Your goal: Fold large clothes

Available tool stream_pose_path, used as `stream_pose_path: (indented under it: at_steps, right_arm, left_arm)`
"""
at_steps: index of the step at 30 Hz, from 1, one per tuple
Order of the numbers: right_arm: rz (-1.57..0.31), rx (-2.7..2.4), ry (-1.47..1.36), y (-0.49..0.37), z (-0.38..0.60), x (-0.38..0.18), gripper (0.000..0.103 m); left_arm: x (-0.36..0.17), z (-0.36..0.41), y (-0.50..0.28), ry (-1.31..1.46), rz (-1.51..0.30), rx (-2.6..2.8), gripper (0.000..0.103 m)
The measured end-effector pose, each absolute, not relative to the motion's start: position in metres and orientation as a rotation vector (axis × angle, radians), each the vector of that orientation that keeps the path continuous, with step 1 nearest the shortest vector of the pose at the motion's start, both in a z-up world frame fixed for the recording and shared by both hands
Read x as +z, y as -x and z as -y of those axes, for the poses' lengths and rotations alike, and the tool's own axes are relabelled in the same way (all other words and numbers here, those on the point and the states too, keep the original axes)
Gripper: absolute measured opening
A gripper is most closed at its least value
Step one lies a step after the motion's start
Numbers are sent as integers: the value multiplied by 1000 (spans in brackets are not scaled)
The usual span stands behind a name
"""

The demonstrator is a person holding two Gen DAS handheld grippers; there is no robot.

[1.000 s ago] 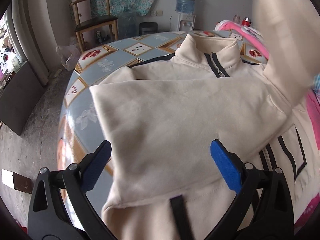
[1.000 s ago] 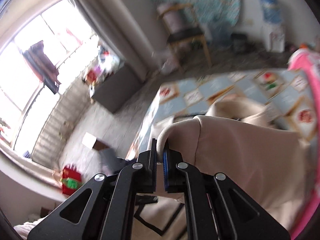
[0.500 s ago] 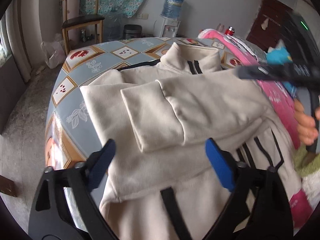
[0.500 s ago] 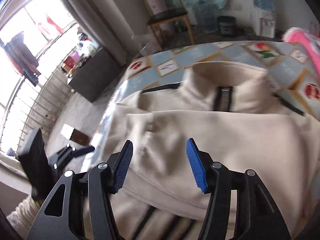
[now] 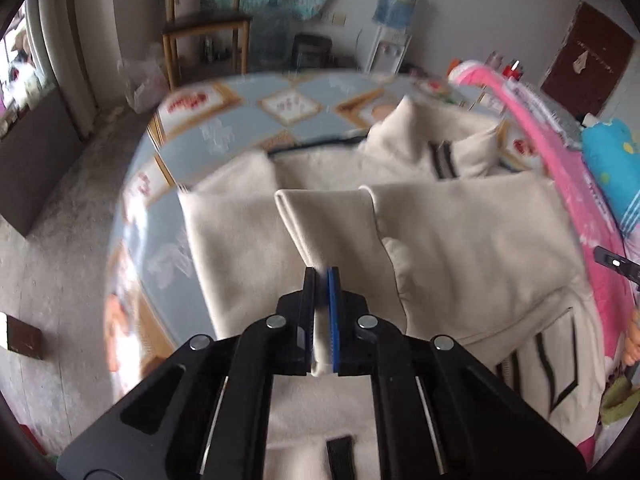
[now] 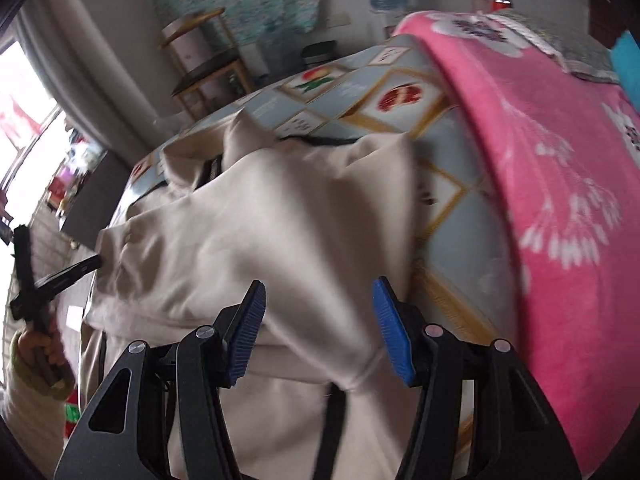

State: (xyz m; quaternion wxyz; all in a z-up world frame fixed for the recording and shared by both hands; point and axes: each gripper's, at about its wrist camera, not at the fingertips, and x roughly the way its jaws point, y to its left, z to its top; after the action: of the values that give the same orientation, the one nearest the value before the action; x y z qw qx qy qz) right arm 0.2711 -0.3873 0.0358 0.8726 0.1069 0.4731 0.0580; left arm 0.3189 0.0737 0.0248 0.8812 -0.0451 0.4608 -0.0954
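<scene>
The cream jacket lies spread over the patterned table, its collar at the far end from both grippers, so its long axis runs from the fingers straight away toward the wall. A second ago the left gripper stood wide over the folded sleeve; now its fingers are pressed together on the cuff end, cloth pinched between the pads. The right gripper, which was clamping that sleeve, has let go and swung to the jacket's right edge, jaws spread with fabric between them, untouched. I'd say the sleeve fold is being tidied before the body fold.
</scene>
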Motion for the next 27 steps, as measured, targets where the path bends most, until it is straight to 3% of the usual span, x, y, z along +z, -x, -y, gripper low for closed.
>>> stream_pose_path:
  at_steps: [4, 11, 12, 15, 19, 27]
  right_arm:
    - [-983, 100, -269, -292, 405, 41, 55]
    - [-1104, 33, -284, -364, 408, -2, 55]
    - [-1111, 24, -264, -371, 404, -8, 50]
    - [-1100, 29, -205, -378, 392, -10, 8]
    - [-962, 40, -209, -362, 392, 19, 6]
    - [-1041, -27, -159, -374, 398, -16, 6]
  left_arm:
    - [60, -84, -294, 96, -881, -159, 6]
    - [2, -104, -298, 138, -1029, -115, 6]
    - [-4, -105, -298, 141, -1033, -114, 6]
    - [-11, -108, -295, 147, -1017, -127, 6]
    - [11, -107, -282, 130, -926, -162, 6]
    - [-25, -101, -304, 83, -1042, -118, 6]
